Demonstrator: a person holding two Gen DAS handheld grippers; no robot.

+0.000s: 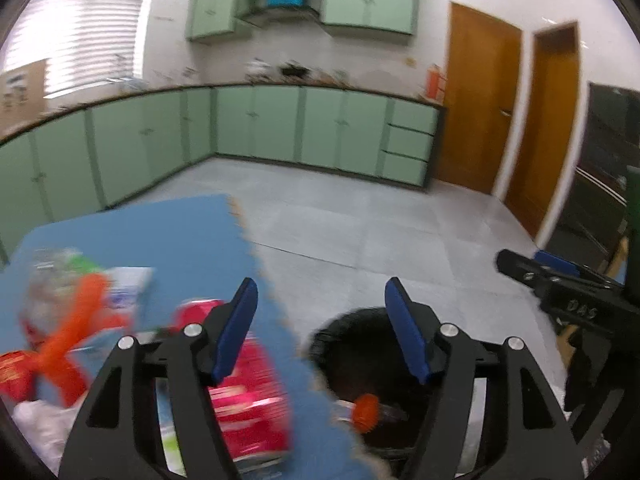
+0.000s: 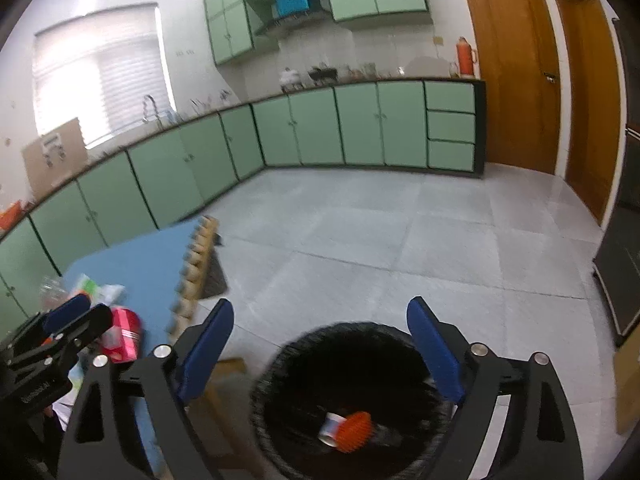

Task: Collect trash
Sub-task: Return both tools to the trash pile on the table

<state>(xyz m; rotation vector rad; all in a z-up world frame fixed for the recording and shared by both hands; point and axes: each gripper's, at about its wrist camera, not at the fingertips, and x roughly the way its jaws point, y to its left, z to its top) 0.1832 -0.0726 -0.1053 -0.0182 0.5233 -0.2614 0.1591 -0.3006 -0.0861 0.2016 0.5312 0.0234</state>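
Note:
A black trash bin (image 2: 280, 384) stands on the floor beside a blue-topped table (image 2: 152, 264). A bottle with an orange cap (image 2: 352, 432) lies inside the bin; it also shows in the left wrist view (image 1: 366, 412). My right gripper (image 2: 320, 324) is open and empty above the bin. My left gripper (image 1: 320, 308) is open and empty over the table edge, between a red packet (image 1: 248, 392) and the bin (image 1: 344, 332). More trash lies on the table at left: an orange wrapper (image 1: 80, 320), a clear bottle (image 1: 52, 272) and white paper (image 1: 128, 284).
Green cabinets (image 2: 320, 128) run along the far walls. Wooden doors (image 2: 516, 72) are at right. The grey tiled floor (image 2: 400, 240) spreads beyond the bin. The right gripper shows at the right in the left wrist view (image 1: 560, 296).

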